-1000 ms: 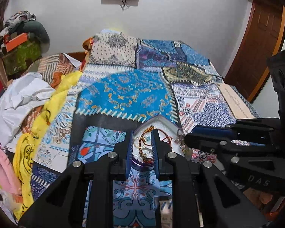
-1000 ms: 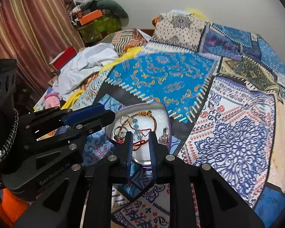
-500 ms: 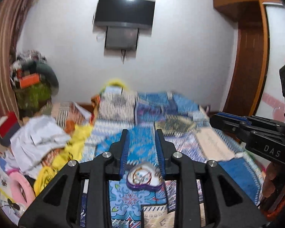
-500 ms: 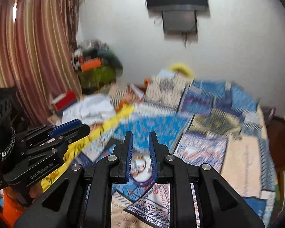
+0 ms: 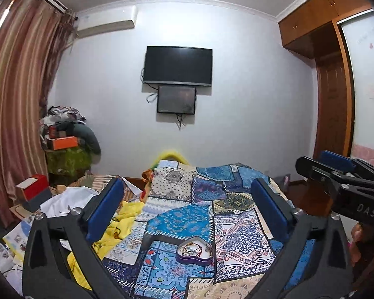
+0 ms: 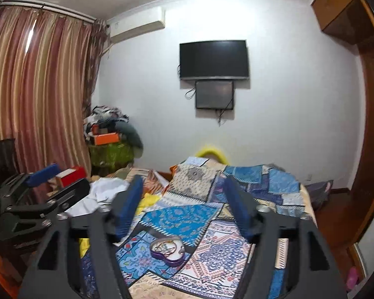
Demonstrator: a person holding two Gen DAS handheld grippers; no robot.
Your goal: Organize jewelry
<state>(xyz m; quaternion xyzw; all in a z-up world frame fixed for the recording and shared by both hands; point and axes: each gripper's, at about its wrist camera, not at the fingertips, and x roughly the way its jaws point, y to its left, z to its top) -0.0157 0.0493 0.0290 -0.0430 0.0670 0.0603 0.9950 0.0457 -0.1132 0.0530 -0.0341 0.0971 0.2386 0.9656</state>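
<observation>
Both of our grippers have lifted away from the heart-shaped tin since a second ago, when their fingers were nearly closed right over it; now we look almost level across the room. Our left gripper has its blue-padded fingers opening wide, with nothing between them. Our right gripper is also opening, its fingers blurred in its own view and empty as well. From the left wrist view the right gripper shows at the right edge, with fingertips of the person's hand beneath it.

That purple-walled tin sits on the patchwork bedspread near the bed's close end, well apart from both grippers, lid off. Inside it lies the jewelry: a tangle of red and gold beaded bracelets on a white lining, with some small metal pieces at the right side. Yellow cloth and white cloth lie heaped at the bed's left.
</observation>
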